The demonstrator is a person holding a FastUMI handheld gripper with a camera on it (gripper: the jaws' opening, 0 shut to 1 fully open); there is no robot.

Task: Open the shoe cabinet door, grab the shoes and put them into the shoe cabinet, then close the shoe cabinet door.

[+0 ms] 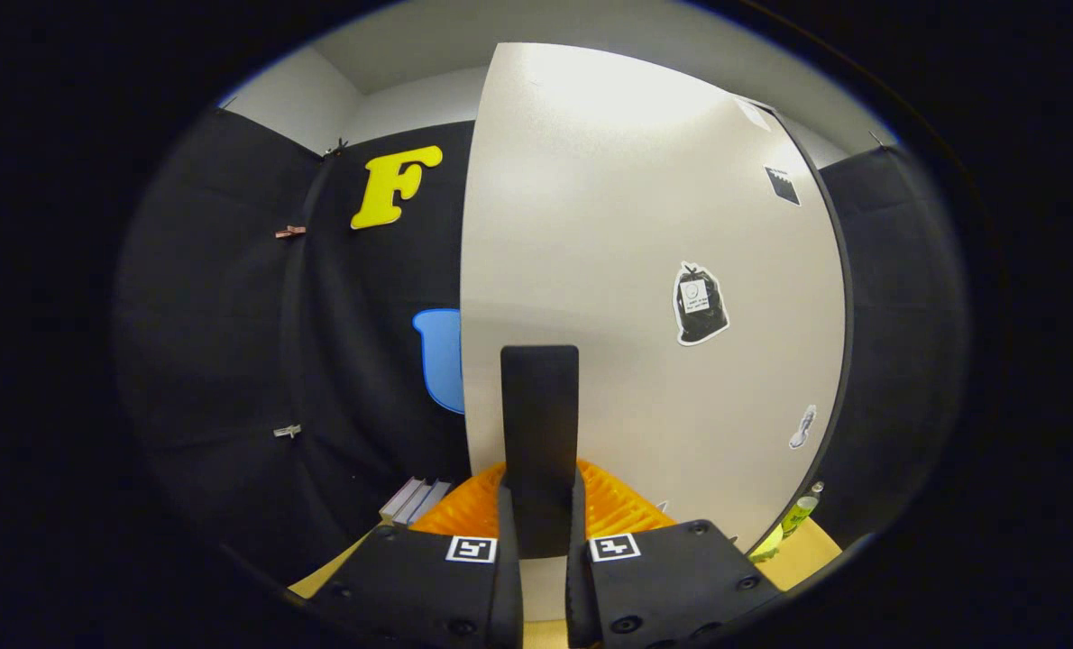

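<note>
While the shoe cabinet door (645,270) fills the space just ahead, its dark upright handle (539,424) stands between the gripper's two fingers, and the gripper (541,532) is closed on that handle, both fingers pressing its lower end. The door's free edge runs just beside the handle on the left side, and the panel curves away toward its far edge on the right, so the door seems to be partway through a swing. Whether it is being opened or closed I cannot tell, because the cabinet's inside is hidden and no shoes can be made out. An orange ribbed object (618,505) lies low behind the fingers, partly covered by them; what it is stays unclear. By my reading the task sits at one of its door steps.

As for the pose, the gripper points level and straight at the door face, fingers set to either side of the vertical handle. Beyond, a few stickers (701,304) dot the door, some pale books (415,500) lie by the black booth wall (230,315), and a yellow-green bottle (796,516) stands near the door's far edge.
</note>
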